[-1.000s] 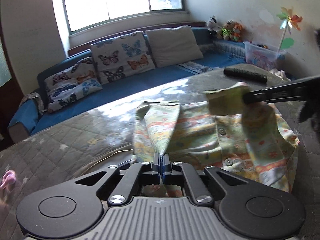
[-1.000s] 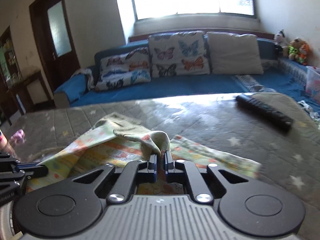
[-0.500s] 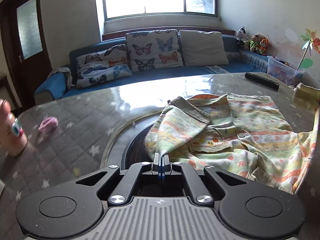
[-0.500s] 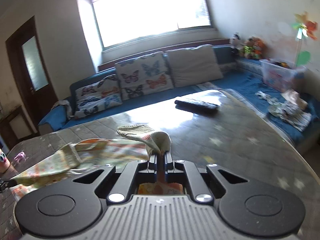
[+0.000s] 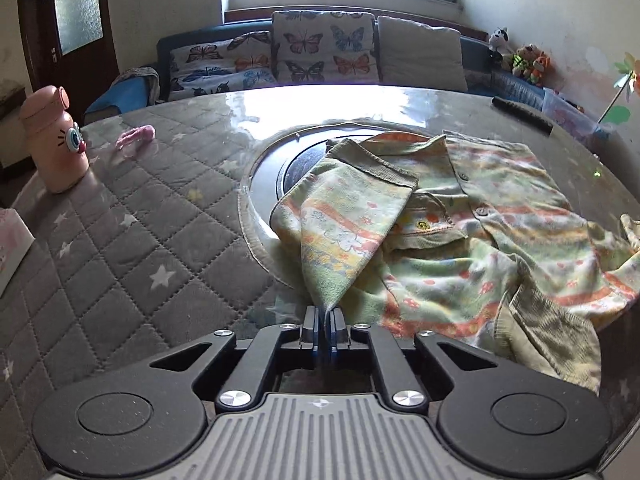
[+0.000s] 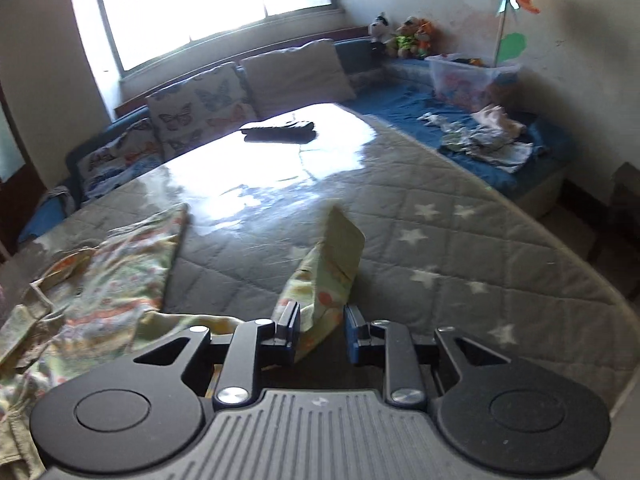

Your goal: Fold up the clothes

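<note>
A child's pale green shirt with orange stripes and buttons lies spread on the round quilted table. My left gripper is shut on the tip of one sleeve, which rises from the jaws and folds over the shirt front. In the right wrist view my right gripper is open; the other sleeve stands loose between the parted jaws, against the left one. The rest of the shirt lies to the left.
A pink bottle and a small pink item sit at the table's left. A black remote lies at the far right, also in the right wrist view. A round glass turntable sits under the shirt. Sofa with cushions behind.
My right gripper has opened and let go of the sleeve after carrying it right. My left gripper stayed shut on its sleeve and drew back, so the shirt now lies spread flatter.
</note>
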